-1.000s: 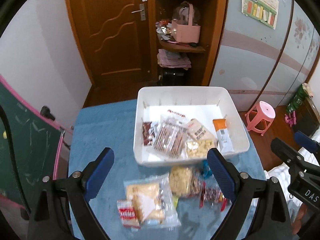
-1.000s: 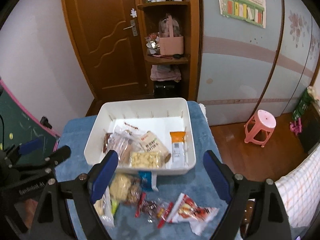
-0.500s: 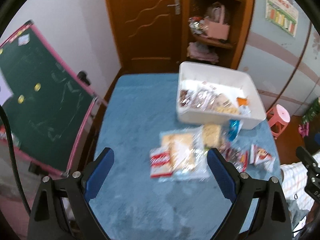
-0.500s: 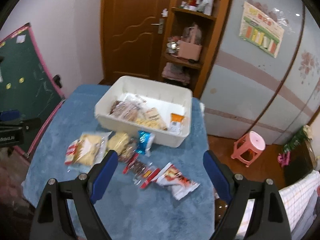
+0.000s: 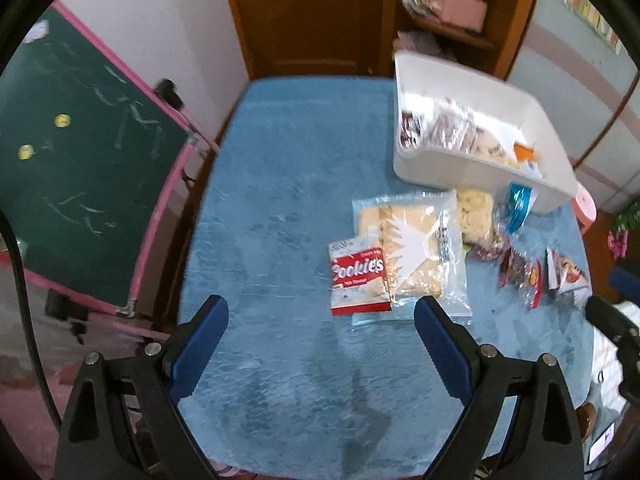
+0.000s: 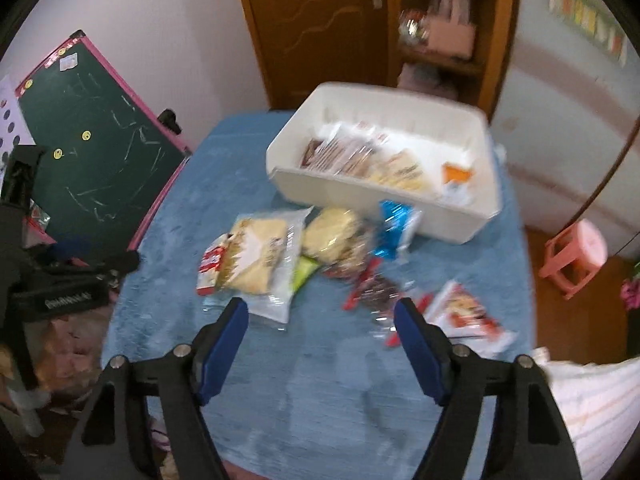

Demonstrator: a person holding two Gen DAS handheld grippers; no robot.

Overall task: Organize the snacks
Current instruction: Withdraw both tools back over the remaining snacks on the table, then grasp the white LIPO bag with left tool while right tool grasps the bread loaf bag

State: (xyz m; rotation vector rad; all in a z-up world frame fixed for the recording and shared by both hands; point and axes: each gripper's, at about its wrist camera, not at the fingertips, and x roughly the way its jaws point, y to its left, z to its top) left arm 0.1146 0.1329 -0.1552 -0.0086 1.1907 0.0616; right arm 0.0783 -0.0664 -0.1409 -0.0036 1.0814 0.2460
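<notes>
A white bin (image 5: 452, 162) (image 6: 352, 188) holding several snack packs stands at the far side of the blue table. In front of it lie loose snacks: a red cookies pack (image 5: 359, 276), a clear bag of pastry (image 5: 416, 252) (image 6: 260, 256), a round cracker pack (image 6: 334, 234), a blue wrapper (image 6: 394, 228), dark red candy packs (image 6: 374, 290) and a red-white pack (image 6: 466, 314). My left gripper (image 5: 322, 314) hangs open just short of the cookies pack. My right gripper (image 6: 322, 312) is closing above the table with nothing between its fingers, near the candy packs.
A green chalkboard (image 5: 76, 160) with a pink frame leans at the table's left edge. A pink stool (image 6: 576, 256) stands on the floor to the right. A wooden door and shelf (image 6: 436, 20) are behind the bin. A checked cloth (image 6: 592, 412) lies at the right.
Both grippers have dropped toward the table and pulled back from the bin toward the loose snacks. The right gripper's fingers stand closer together than before.
</notes>
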